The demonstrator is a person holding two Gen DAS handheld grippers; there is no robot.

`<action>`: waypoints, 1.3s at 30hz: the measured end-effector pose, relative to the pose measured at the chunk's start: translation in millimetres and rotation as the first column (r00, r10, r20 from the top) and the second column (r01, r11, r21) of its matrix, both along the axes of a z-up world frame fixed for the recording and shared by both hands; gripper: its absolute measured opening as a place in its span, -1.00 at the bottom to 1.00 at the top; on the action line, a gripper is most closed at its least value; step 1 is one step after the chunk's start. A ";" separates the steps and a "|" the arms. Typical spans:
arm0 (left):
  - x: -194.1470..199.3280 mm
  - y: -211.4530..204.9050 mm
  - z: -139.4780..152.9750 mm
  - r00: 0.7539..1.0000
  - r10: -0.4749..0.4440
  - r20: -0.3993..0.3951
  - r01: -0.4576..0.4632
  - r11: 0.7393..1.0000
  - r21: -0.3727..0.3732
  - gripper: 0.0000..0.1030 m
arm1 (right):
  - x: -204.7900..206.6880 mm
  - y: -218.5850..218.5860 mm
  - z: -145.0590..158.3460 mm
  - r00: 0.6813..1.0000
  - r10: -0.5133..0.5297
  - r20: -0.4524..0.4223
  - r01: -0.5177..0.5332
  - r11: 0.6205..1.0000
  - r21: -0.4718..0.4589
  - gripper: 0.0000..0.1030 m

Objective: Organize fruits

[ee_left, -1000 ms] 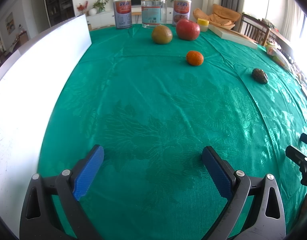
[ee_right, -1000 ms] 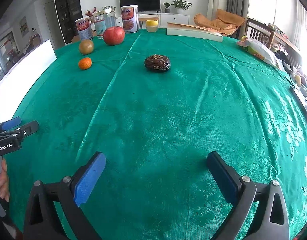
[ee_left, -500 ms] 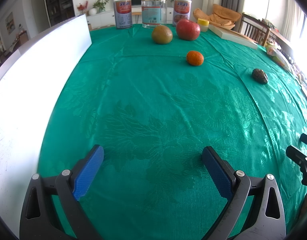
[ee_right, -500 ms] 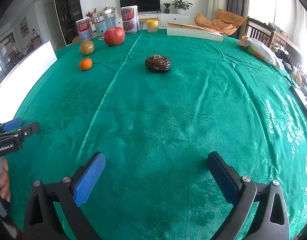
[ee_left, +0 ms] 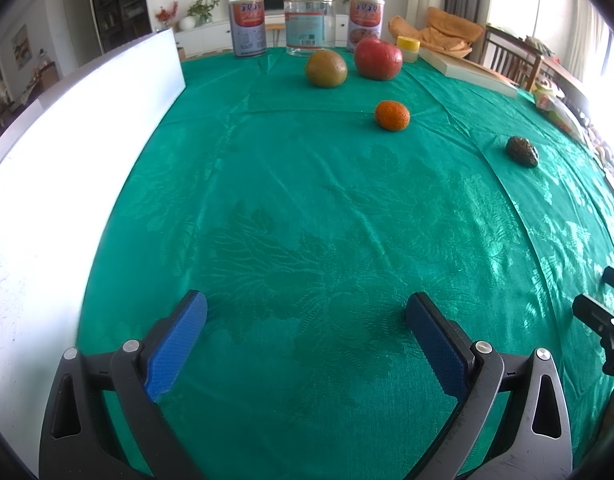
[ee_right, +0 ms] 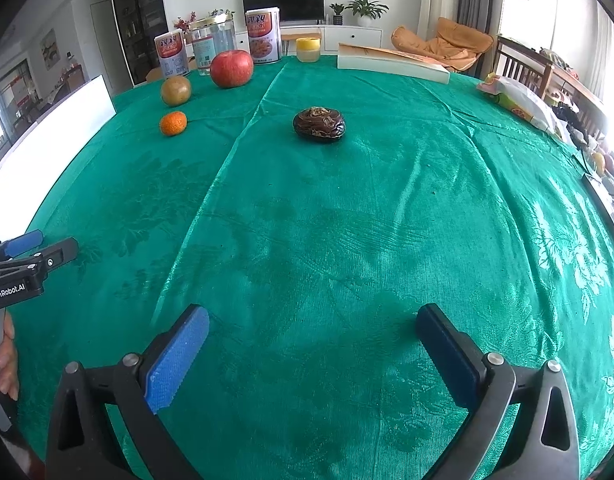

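Note:
On the green tablecloth [ee_left: 307, 208] lie a red apple [ee_left: 378, 58], a green-brown round fruit [ee_left: 326, 68], a small orange [ee_left: 392, 115] and a dark wrinkled fruit [ee_left: 522, 151]. The right wrist view shows the same apple [ee_right: 231, 68], round fruit [ee_right: 175, 90], orange [ee_right: 173, 123] and dark fruit [ee_right: 318, 124]. My left gripper [ee_left: 306, 312] is open and empty, low over the cloth near the front. My right gripper [ee_right: 313, 322] is open and empty, well short of the dark fruit.
Two tins [ee_left: 247, 26] [ee_left: 366, 22], a clear jar [ee_left: 309, 23] and a yellow-lidded pot [ee_left: 408, 49] stand at the far edge. A white board [ee_left: 67, 128] runs along the left side. A flat white box [ee_right: 391, 66] lies at the back right.
The right gripper has edged slightly forward towards the dark fruit. The left gripper has barely moved. Both stay open.

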State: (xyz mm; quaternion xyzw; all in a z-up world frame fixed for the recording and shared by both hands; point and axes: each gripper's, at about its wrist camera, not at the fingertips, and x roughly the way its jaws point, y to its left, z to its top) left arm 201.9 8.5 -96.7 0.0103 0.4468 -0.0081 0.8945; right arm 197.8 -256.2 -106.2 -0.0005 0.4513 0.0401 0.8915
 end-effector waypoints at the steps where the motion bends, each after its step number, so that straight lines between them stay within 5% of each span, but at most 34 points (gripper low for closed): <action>1: 0.0 -0.6 0.0 1.000 0.001 0.000 -0.001 1.000 0.001 0.97 | 0.0 0.4 -0.2 1.000 0.000 -0.001 0.000 1.000 -0.003 1.00; 20: 3.5 -0.8 1.0 1.000 -0.016 -0.009 0.016 1.000 -0.009 0.94 | 0.2 2.3 -0.7 1.000 0.005 -0.006 -0.005 1.000 -0.019 1.00; 27: 49.0 -13.3 25.4 0.995 -0.096 -0.002 0.095 0.988 -0.120 0.94 | 0.1 2.2 -0.7 1.000 0.005 -0.006 -0.005 1.000 -0.019 1.00; 33: 114.2 -58.5 29.5 0.986 -0.164 0.024 0.165 0.986 -0.026 0.93 | 0.1 3.1 -0.8 1.000 0.012 -0.006 -0.012 1.000 -0.019 1.00; 39: 147.8 -75.2 17.1 0.992 -0.112 0.060 0.113 0.993 -0.024 0.89 | 0.3 3.7 -0.8 1.000 0.023 -0.006 -0.023 1.000 -0.018 1.00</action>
